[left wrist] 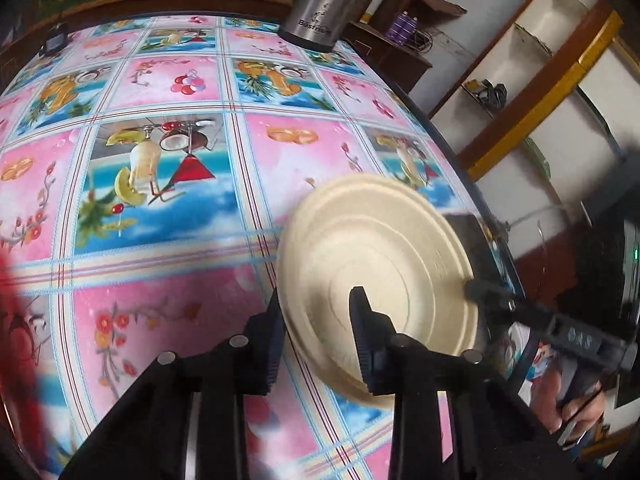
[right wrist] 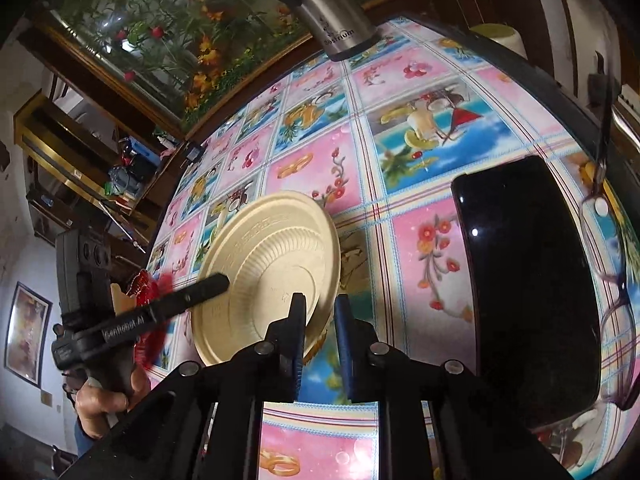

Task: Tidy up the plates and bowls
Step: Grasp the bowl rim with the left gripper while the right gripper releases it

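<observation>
Cream plate held up on edge by both grippers over the patterned table

In the left wrist view, the plate (left wrist: 384,276) is seen tilted above the tablecloth (left wrist: 168,208), its near rim pinched by the left gripper (left wrist: 316,320), while its right rim is met by the right gripper (left wrist: 476,290). In the right wrist view, the same plate (right wrist: 272,276) is clamped at its near rim by the right gripper (right wrist: 320,320); a black tray (right wrist: 528,280) is seen just right, a steel flask (right wrist: 340,12) at the far edge.

The steel flask (right wrist: 340,12) reads "Bostrium" (letters partly unclear).
</observation>
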{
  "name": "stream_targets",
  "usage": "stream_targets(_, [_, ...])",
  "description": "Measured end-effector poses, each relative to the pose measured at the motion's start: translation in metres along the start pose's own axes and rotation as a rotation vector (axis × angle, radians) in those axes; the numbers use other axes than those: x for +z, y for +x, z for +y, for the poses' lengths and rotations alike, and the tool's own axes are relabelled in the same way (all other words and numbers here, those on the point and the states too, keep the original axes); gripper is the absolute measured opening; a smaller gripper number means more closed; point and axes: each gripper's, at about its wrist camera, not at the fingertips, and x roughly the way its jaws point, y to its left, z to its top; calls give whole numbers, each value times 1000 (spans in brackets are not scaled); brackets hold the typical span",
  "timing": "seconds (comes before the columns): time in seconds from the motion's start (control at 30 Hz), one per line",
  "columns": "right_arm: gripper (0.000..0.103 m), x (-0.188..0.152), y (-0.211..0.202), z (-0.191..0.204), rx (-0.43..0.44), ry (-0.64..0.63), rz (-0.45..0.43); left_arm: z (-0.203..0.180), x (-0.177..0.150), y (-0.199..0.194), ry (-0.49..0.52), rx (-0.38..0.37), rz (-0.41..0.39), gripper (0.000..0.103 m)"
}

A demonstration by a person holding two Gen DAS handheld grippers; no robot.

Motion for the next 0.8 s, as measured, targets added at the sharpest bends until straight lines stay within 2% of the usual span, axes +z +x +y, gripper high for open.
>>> stream_targets(0.13, [14,8,4,8,-69,-55,-32,-7,-17,-7,15,-28,27,30])
stream_targets(0.27, [14,22,19,15,-77,-98,-29,-14,-32,-11,42,-32,46,34])
stream_targets(0.37, [17,30,28,26,-63,-151,-33,-14,-37,-16,43,-17,45,52])
stream_targets(0.4, [17,31,27,29,-62,-163,-41,-13,-38,-18,43,-9,36,62])
stream_targets(0.43, [17,31,25,30,-62,-163,-55,-11,-38,-22,41,-2,22,66])
stream_targets(0.6, [17,30,0,21,-51,-119,-103,-4,-32,-34,31,-15,-12,66])
stream_targets(0.8, [17,13,-18,3,-6,-40,-58,6,-16,-34,5,8,-45,66])
